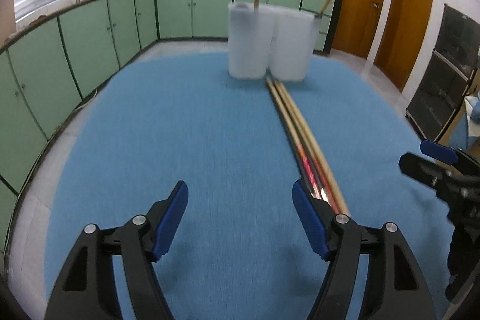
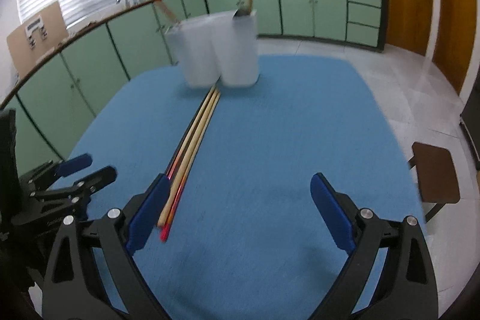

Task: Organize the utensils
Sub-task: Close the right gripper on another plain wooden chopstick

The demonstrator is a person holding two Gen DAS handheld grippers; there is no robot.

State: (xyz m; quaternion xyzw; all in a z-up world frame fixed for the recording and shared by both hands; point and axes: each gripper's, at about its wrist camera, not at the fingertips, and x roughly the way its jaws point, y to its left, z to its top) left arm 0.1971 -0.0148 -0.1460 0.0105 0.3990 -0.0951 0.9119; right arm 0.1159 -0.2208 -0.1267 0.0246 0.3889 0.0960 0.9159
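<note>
On blue felt-like cloth [image 1: 180, 125], slim wooden chopsticks [image 1: 295, 122] meet two frosted plastic holders [image 1: 267, 41]; both tongs gape.

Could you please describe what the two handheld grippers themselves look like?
Both the left gripper and the right gripper share one design: black plastic frames with triangular cut-outs, silver round pivot bolts, and blue rectangular pads lining the fingers. No cables, sleeves or markings are readable.

We hold our left gripper [image 1: 240, 218] low and level, its blue-padded fingers [image 1: 172, 222] spread wide with nothing between them. Our right gripper [image 2: 240, 212] sits alongside at similar height, jaws equally wide and bare, both pointing forward, the two tools near each other but apart.
</note>
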